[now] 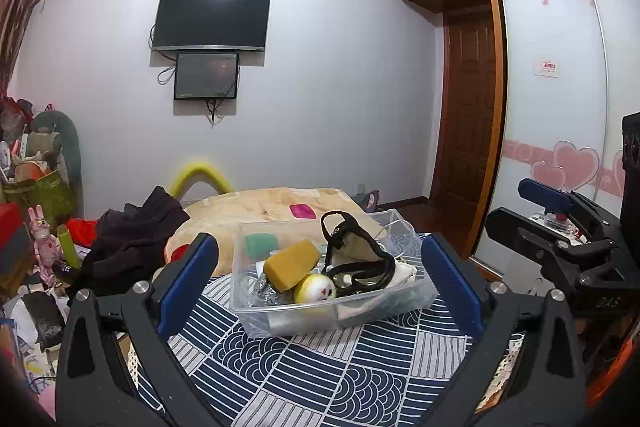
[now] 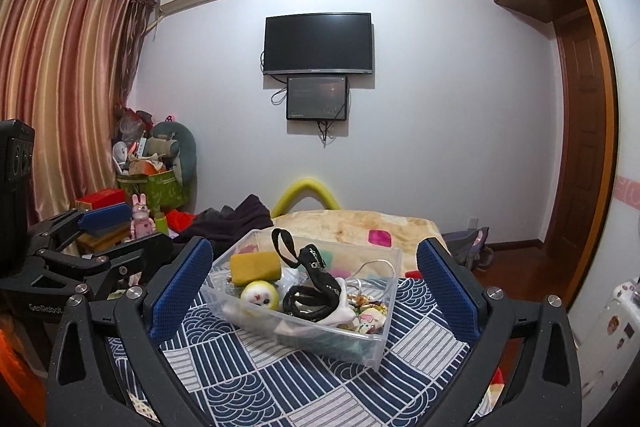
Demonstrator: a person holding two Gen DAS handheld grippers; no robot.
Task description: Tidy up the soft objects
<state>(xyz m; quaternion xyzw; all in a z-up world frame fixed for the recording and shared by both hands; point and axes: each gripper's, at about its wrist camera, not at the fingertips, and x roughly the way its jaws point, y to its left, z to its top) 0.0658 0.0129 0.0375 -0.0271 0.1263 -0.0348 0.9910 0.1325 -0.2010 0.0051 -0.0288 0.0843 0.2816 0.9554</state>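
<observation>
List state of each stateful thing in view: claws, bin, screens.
left claw: open, empty
right claw: open, empty
clear bin: lidless, holding soft items
yellow sponge: inside the bin
TV: screen dark
small monitor: dim picture showing
wooden door: shut

Both views are evenly lit by soft indoor light, a little dim, with faint shadows. The wall (image 2: 420, 107) reads bluish-white. Strong fisheye bending curves the wardrobe (image 1: 552, 99) and curtain (image 2: 60, 87); corners go black. Focus is fairly sharp, slightly soft and smeared toward the edges.
</observation>
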